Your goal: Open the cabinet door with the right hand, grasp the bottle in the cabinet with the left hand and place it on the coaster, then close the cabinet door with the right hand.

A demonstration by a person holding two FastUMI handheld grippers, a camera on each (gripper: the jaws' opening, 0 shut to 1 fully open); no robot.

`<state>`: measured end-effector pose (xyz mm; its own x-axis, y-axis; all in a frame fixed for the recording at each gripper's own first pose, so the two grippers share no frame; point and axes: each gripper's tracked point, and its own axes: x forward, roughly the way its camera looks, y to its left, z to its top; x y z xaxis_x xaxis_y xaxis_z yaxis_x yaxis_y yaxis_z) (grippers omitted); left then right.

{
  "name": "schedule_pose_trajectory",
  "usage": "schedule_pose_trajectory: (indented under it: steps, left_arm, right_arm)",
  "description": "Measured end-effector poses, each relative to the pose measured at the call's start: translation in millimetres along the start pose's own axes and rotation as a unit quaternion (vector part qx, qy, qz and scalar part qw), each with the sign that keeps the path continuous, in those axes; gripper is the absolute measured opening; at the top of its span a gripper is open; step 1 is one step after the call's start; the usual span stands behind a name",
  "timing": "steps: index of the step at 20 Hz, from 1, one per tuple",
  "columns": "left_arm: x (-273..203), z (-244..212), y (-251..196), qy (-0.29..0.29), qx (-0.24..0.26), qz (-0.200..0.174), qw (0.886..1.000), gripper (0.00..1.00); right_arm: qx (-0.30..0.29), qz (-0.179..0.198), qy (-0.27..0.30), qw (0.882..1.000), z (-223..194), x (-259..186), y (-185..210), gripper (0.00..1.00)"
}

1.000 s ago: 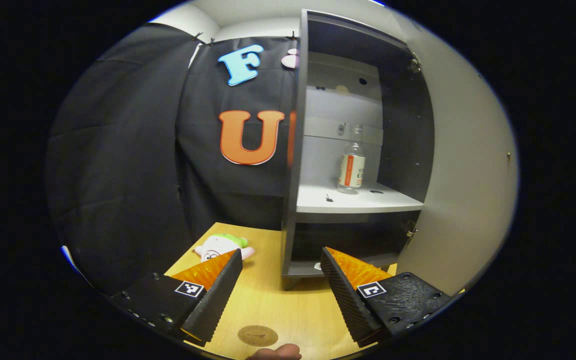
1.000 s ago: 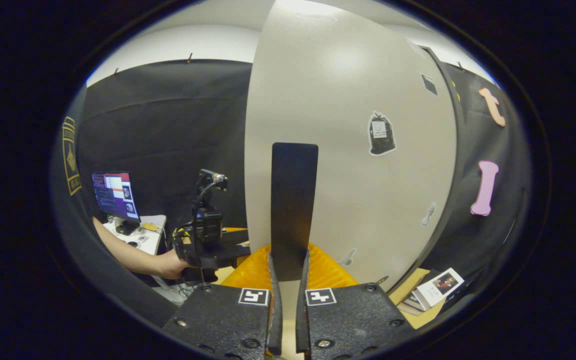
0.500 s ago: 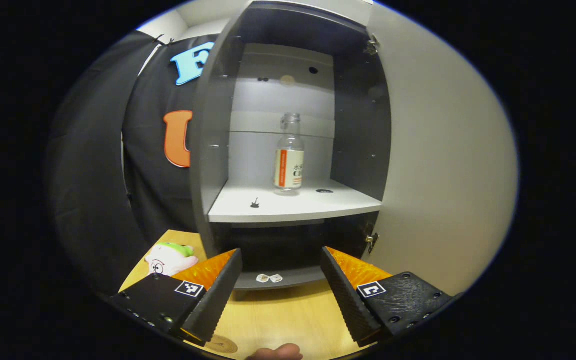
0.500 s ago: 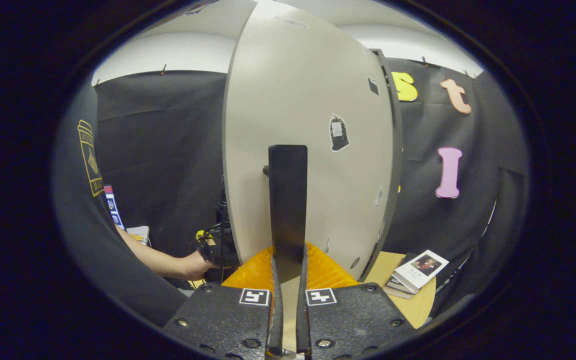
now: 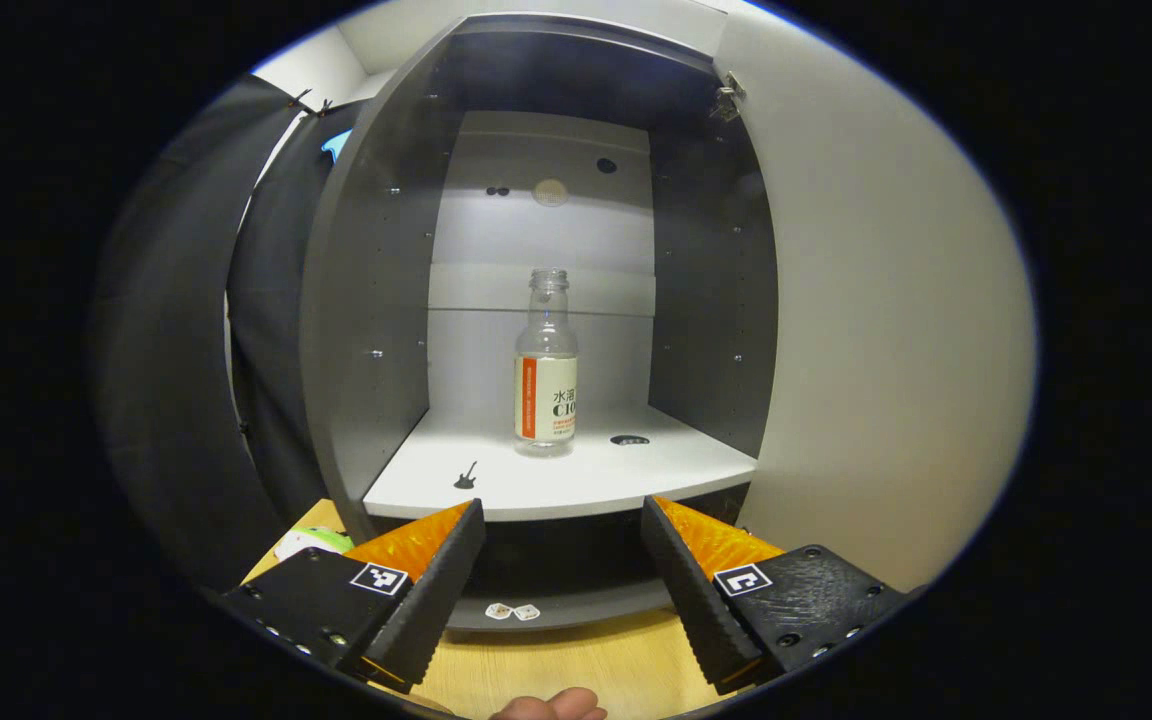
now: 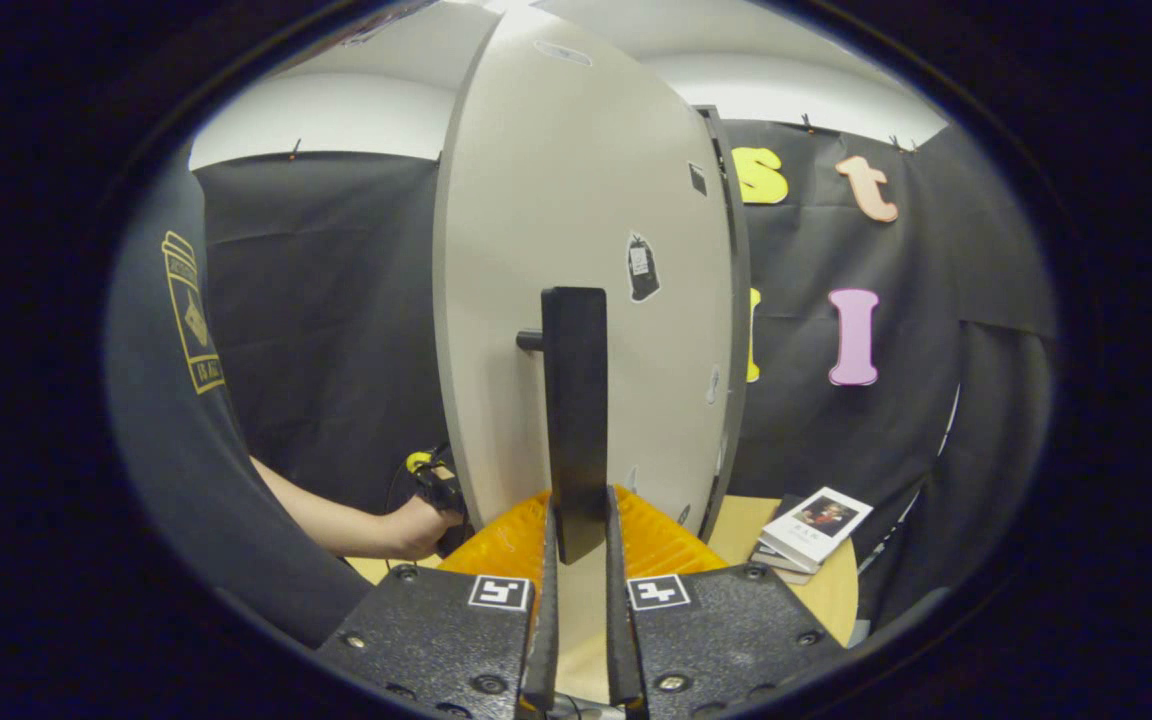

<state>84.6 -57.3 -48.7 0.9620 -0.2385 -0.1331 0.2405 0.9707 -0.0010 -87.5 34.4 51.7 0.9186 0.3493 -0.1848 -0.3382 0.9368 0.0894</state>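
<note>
Left gripper view shows the spread left gripper [image 5: 563, 520] now squarely facing the bottle [image 5: 545, 378], nearer than before, while the right gripper [image 6: 576, 535], pinching the handle [image 6: 575, 420], has swung the cabinet door [image 6: 586, 250] wider, so the grasp looks next.

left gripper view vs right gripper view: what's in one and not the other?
Left gripper view: the cabinet's inside, the bottle upright on the shelf, and the open left hand-held gripper short of it.
Right gripper view: the door's outer face, the right hand-held gripper shut on the door handle, the books.
Both: the open cabinet door.
</note>
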Motion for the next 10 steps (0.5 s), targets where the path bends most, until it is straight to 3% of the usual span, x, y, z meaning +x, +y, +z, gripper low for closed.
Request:
schedule_pose_trajectory:
  steps: [4, 6, 7, 8, 10]
  left_arm:
    - [22.2, 2.6, -3.2, 0.008, 0.009, 0.01, 1.0, 0.95]
    - [31.5, 12.1, -10.1, 0.001, 0.012, 0.006, 1.0, 0.95]
    - [37.2, 18.3, -13.5, -0.005, 0.011, 0.002, 1.0, 0.95]
    - [43.9, 25.7, -13.7, -0.012, 0.014, 0.006, 1.0, 0.95]
    - [54.1, 42.1, -12.5, -0.027, 0.019, 0.016, 0.999, 0.94]
  right_arm:
    - [0.007, -0.041, 0.015, 0.999, -8.6, -10.7, -14.4, 0.42]
    - [0.009, -0.068, 0.01, 0.998, -9.0, -12.8, -28.2, 0.43]
    - [0.016, -0.081, 0.007, 0.997, -9.9, -16.4, -34.3, 0.5]
    - [0.022, -0.094, 0.004, 0.995, -11.5, -21.1, -41.3, 0.5]
    - [0.032, -0.123, -0.002, 0.992, -13.4, -30.3, -53.8, 0.59]
